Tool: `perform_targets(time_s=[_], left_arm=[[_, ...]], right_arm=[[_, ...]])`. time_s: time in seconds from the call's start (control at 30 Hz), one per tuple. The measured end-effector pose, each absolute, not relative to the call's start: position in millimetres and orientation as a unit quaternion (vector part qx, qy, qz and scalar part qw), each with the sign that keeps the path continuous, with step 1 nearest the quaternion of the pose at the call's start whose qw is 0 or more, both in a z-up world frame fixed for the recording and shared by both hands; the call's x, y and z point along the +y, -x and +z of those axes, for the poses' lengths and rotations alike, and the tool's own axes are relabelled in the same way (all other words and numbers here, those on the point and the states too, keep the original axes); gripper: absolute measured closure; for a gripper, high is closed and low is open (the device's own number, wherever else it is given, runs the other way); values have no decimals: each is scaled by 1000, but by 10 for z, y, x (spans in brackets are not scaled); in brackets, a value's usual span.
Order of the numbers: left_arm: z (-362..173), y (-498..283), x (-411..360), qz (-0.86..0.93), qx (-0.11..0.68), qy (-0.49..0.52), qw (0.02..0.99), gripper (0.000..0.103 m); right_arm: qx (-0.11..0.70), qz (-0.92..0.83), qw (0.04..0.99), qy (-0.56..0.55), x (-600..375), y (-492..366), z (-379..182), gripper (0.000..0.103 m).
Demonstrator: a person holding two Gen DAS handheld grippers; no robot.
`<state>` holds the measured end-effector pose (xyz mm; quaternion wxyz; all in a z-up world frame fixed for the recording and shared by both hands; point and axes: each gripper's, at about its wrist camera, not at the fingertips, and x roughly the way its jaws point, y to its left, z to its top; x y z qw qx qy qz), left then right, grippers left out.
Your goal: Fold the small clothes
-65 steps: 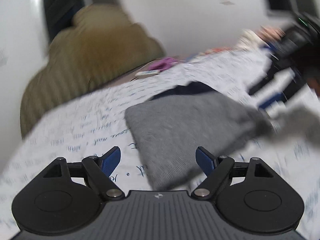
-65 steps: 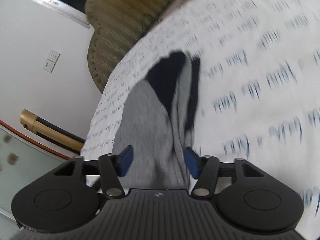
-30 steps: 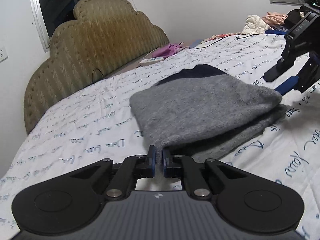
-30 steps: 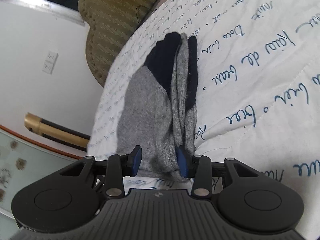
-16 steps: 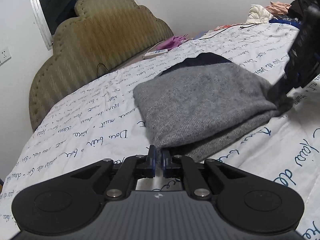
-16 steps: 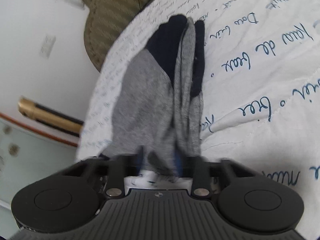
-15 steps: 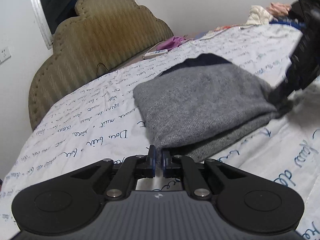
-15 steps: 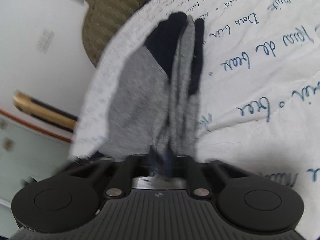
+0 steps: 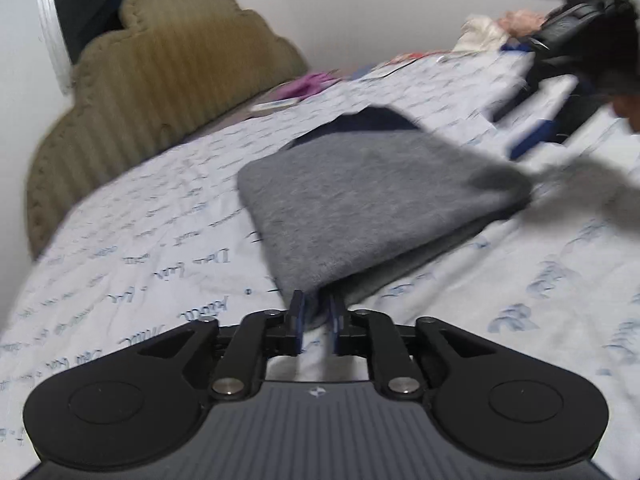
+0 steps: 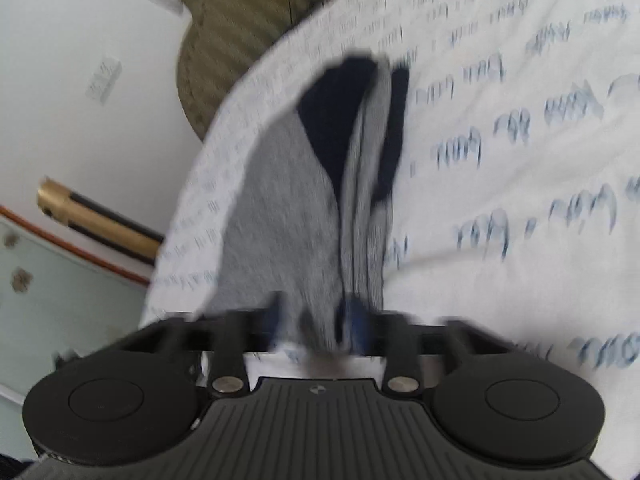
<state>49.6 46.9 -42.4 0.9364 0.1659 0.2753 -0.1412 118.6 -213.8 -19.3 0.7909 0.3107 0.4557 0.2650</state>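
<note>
A folded grey garment (image 9: 380, 200) with a navy part at its far end lies on the printed bed sheet (image 9: 140, 248). My left gripper (image 9: 315, 320) is at its near corner. The jaws are opening: a narrow gap shows and the cloth's tip sits loosely between the pads. In the right wrist view the same garment (image 10: 280, 208) runs away from my right gripper (image 10: 316, 320). Its jaws are also opening, with the garment's end between the blurred blue pads, which do not press on it. The right gripper (image 9: 532, 120) also shows, blurred, at the garment's right end.
A padded olive headboard (image 9: 160, 80) stands at the bed's far left. Beside it lie a purple cloth (image 9: 308, 82) and a white remote (image 9: 276, 104). A pile of clothes (image 9: 488, 28) sits at the far right. A brass rail (image 10: 96, 220) lies beyond the bed's edge.
The left jaws, pinched on the garment's corner before, have parted slightly. The right jaws closed on the garment's end, then spread apart again. The garment stays folded in place.
</note>
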Motion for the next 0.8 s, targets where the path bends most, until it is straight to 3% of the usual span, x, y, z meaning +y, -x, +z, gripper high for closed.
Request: perform_targets(time_s=[0.13, 0.2, 0.27, 0.4, 0.43, 0.47, 0.73, 0.77, 0.8], left_arm=[[-159, -635, 572, -159, 265, -36, 950, 85], [-163, -813, 509, -128, 261, -20, 957, 73], [-254, -1009, 424, -87, 271, -28, 958, 55], [-446, -1193, 297, -83, 297, -24, 951, 53], [-499, -1212, 284, -79, 303, -23, 949, 53], [-539, -1205, 274, -75, 307, -24, 948, 53], [-613, -1190, 245, -83, 300, -27, 950, 50], [-583, -1181, 256, -83, 300, -23, 950, 50], [-543, -1162, 276, -84, 298, -16, 951, 49]], right_arm=[[392, 240, 820, -340, -2328, -1514, 30, 42], [379, 223, 832, -339, -2310, -1811, 33, 49], [382, 208, 836, -334, -2233, -2106, -23, 60], [418, 190, 832, -312, -1990, -2528, -202, 61], [424, 189, 832, -302, -1934, -2585, -242, 65], [422, 187, 836, -297, -1888, -2598, -284, 94], [392, 170, 853, -298, -2066, -2553, -479, 95], [386, 174, 850, -312, -2077, -2533, -501, 92], [384, 173, 848, -323, -2083, -2514, -493, 76]])
